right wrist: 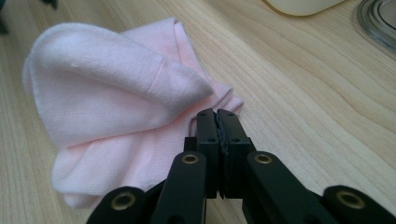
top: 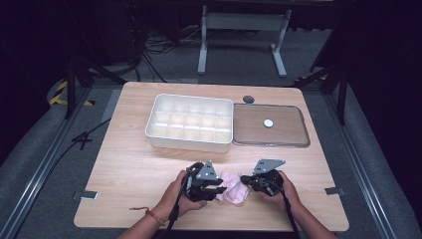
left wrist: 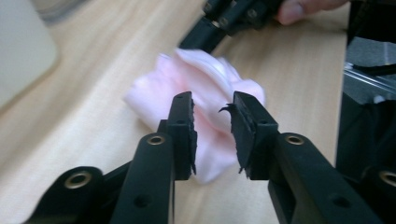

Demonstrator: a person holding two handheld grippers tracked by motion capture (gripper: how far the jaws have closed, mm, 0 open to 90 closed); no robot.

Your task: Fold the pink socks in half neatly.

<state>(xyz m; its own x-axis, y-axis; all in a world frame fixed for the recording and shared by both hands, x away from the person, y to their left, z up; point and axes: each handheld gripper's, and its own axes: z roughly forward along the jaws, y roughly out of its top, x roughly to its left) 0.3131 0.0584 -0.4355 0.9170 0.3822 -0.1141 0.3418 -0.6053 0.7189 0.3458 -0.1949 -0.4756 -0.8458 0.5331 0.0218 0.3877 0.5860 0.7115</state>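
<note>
A pink cloth [top: 234,187] lies bunched near the table's [top: 129,169] front edge, the right gripper [right wrist: 217,122] pinching its edge (thin hold, likely to slip) while the left gripper [left wrist: 213,109] straddles it, jaws spread.

A recording lab or test studio: a lone wooden desk [top: 134,164] stands on grey carpet amid black curtains, with metal floor rails [top: 35,179], loose cables [top: 154,47], hazard tape [top: 59,92] and the legs of a metal stand [top: 241,37] behind it.
</note>
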